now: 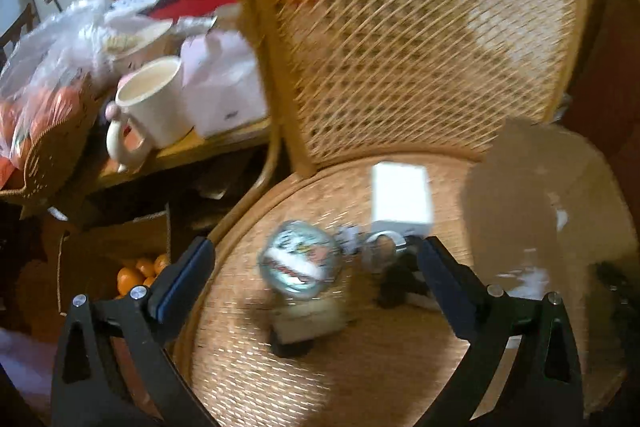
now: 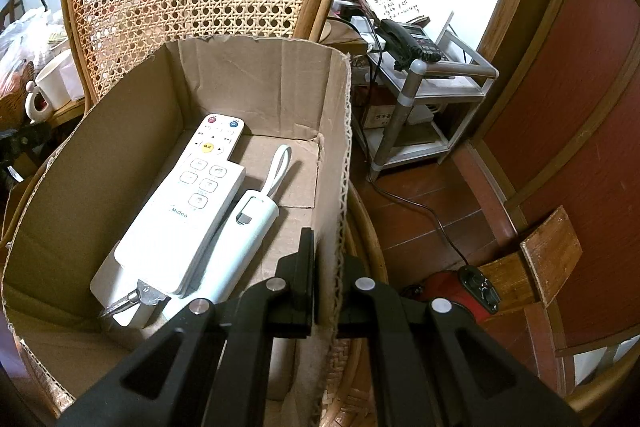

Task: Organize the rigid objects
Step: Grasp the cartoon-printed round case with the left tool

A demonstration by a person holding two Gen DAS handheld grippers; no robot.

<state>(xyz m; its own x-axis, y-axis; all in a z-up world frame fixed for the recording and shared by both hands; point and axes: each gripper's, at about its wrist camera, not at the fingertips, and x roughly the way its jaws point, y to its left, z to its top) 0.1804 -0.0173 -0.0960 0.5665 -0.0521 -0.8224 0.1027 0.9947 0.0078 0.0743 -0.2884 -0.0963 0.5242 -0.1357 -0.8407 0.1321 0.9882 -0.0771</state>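
Observation:
In the blurred left wrist view my left gripper (image 1: 316, 255) is open above a rattan chair seat (image 1: 248, 367). Between its fingers lies a round tin with a printed lid (image 1: 300, 265), next to a metal key ring (image 1: 380, 247), a dark object (image 1: 396, 283) and a white box (image 1: 402, 197). The cardboard box (image 1: 540, 203) stands at the right. In the right wrist view my right gripper (image 2: 326, 291) is shut on the right wall of the cardboard box (image 2: 336, 163). Inside lie white remotes (image 2: 188, 203), a pale cylindrical device with a loop (image 2: 236, 239) and keys (image 2: 136, 297).
A side table at the left holds a cream mug (image 1: 154, 103), plastic bags (image 1: 48, 59) and a white carton (image 1: 224, 83). Oranges (image 1: 138, 273) sit in a carton on the floor. A metal stand with a telephone (image 2: 408, 41) and a cable (image 2: 420, 207) are to the right.

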